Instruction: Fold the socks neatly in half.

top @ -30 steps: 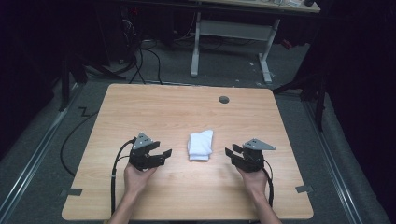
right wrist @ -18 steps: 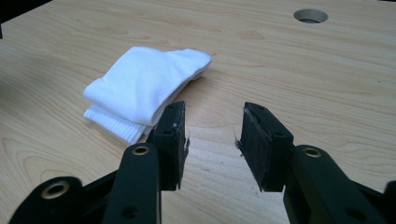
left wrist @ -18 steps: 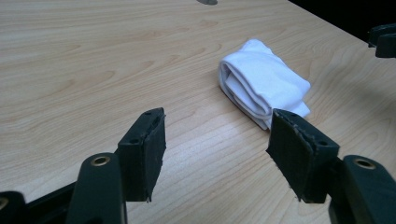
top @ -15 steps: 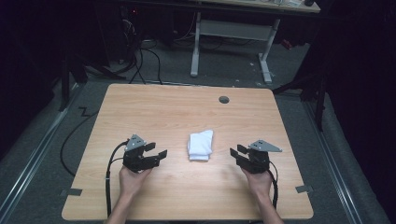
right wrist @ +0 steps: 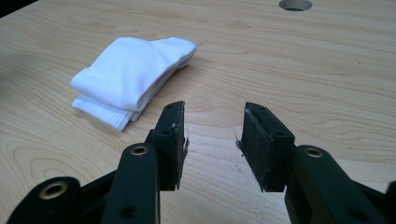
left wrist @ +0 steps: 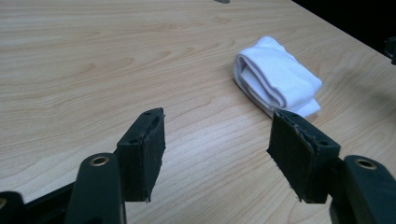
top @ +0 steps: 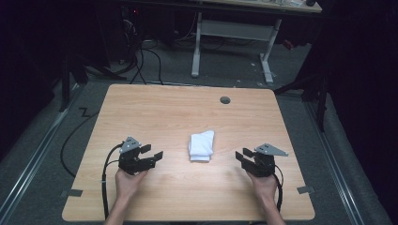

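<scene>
Left tool (top: 152, 153) open, folded sock (top: 202, 146) lengthwise away from person

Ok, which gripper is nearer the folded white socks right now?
Left, slightly. The left gripper sits just off the folded white socks' left side; the right gripper sits farther off their right side. Neither touches them.

Soft white cloth socks (top: 202, 146) lie on a smooth, matt wood-grain table (top: 187, 108).

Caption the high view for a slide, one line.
Two hand-held grippers, left gripper and right gripper, both open, flank folded white socks on a wooden table.
</scene>
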Available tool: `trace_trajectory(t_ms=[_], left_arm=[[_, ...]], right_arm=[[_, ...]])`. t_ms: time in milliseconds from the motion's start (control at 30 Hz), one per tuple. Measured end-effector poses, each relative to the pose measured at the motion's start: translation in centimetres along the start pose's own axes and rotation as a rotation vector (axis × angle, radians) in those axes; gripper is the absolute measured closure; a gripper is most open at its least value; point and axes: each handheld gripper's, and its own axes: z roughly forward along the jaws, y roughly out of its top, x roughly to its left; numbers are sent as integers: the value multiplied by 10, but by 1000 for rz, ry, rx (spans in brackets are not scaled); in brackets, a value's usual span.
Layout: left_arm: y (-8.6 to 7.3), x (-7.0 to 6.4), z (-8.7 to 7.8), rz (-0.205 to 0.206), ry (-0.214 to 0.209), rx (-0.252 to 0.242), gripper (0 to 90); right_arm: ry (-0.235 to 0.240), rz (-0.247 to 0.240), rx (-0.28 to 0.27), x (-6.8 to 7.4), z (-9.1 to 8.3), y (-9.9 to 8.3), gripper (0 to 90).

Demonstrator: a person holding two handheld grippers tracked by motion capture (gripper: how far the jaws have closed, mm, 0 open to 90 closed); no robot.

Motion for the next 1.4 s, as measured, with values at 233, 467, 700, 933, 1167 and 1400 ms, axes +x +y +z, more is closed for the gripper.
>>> trace_trajectory(t_ms=[233,467,700,933,1167,1400], left_arm=[[-6,3,-1,-3,19,11,366],[-10,7,-2,-8,40,22,366],[-16,12,-1,-14,68,39,369],[-22,17,2,-19,103,59,371],[-25,19,5,0,126,95,379],[-27,24,3,-9,156,86,389]], right_arm=[[-9,12,8,-5,-2,-5,586],[-20,24,14,-8,-4,-8,580],[-39,24,14,-12,-5,-12,578],[-63,24,23,-17,-7,-14,575],[-80,29,32,-21,-7,-16,569],[-99,37,53,-27,-5,-21,557]])
